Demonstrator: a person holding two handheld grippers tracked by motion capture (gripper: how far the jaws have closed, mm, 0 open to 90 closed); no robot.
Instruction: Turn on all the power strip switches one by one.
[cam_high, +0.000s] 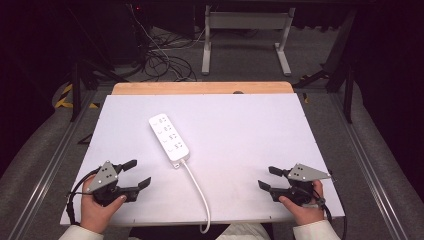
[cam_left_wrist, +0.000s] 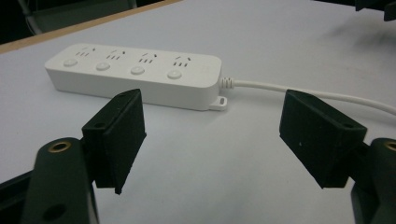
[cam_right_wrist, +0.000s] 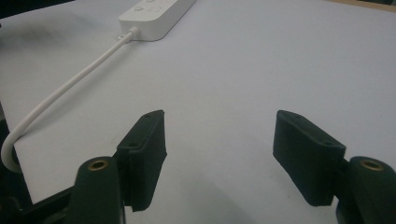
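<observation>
White tabletop (cam_high: 280, 130), one power strip (cam_high: 169, 137), two hand-held grippers.
We log the strip left of centre, cord (cam_high: 198, 190) trailing to the near edge; left gripper (cam_high: 137, 173) and right gripper (cam_high: 265, 177) flank the cord, both spread wide, empty. Left gripper view alone shows four sockets.

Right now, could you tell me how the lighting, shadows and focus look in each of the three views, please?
High view: the white board is evenly lit and the power strip fairly sharp, while the floor behind lies dark. Left gripper view: the strip is in focus, the near black pads slightly soft. Right gripper view: the cable looks soft, and a faint shadow lies on the board beneath the open jaws.
</observation>
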